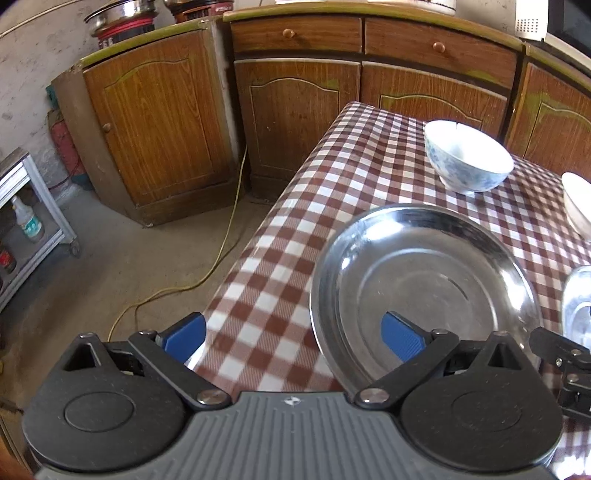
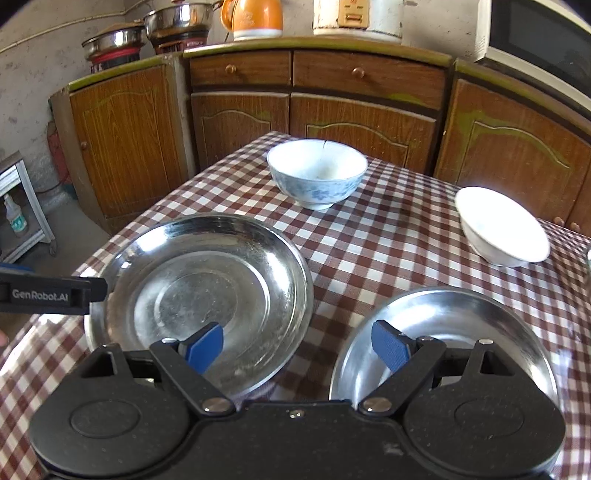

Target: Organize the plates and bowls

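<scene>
Two steel plates lie side by side on the checked tablecloth (image 2: 388,229): the left plate (image 2: 199,295) (image 1: 424,291) and the right plate (image 2: 443,347) (image 1: 578,310). Behind them stand a blue-patterned bowl (image 2: 317,173) (image 1: 467,162) and a plain white bowl (image 2: 502,229) (image 1: 578,206). My left gripper (image 1: 293,338) (image 2: 51,295) is open; its jaws straddle the left plate's left rim without closing on it. Open too, my right gripper (image 2: 297,347) hovers over the gap between the plates, one finger above each; part of it shows in the left wrist view (image 1: 561,362).
The table's left edge (image 1: 258,236) drops to a concrete floor with a yellow cable (image 1: 221,251). Wooden cabinets (image 2: 369,122) run close behind the table, carrying pots (image 2: 177,22), an orange kettle (image 2: 255,18) and a microwave (image 2: 535,40). A metal trolley (image 1: 33,221) stands far left.
</scene>
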Action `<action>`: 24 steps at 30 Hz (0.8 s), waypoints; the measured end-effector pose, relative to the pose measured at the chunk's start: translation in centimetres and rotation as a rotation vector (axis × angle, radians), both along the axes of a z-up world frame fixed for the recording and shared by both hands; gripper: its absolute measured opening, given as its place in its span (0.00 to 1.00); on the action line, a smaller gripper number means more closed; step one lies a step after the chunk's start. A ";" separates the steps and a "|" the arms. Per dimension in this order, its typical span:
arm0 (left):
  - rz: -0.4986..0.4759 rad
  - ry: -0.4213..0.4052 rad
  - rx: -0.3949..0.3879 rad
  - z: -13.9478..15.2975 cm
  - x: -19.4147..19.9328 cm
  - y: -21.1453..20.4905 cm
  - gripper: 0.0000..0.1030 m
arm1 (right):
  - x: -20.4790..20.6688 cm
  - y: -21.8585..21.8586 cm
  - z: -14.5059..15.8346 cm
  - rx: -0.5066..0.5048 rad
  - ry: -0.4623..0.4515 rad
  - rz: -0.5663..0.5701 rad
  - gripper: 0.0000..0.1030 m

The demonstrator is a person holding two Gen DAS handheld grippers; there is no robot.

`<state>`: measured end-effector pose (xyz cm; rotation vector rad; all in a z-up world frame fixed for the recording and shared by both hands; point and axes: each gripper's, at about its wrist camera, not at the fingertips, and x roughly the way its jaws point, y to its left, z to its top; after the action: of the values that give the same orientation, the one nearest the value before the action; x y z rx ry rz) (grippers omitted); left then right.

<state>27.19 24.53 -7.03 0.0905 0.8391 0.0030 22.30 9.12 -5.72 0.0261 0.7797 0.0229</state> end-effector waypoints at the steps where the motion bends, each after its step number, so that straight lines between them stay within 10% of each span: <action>1: -0.005 0.003 0.000 -0.1 0.4 0.1 0.99 | 0.5 0.0 -0.3 -0.001 0.005 0.001 1.00; 16: -0.077 0.052 -0.022 -2.3 4.1 -0.3 0.47 | 5.2 0.4 -3.3 -0.003 0.044 0.062 0.95; 24: -0.096 0.043 -0.051 -2.3 4.2 -0.9 0.24 | 5.2 -0.4 -3.8 0.096 0.062 0.013 0.38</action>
<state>31.39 23.61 -9.31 0.0826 0.8764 -0.1107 27.52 8.69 -9.47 0.1132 0.8407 0.0720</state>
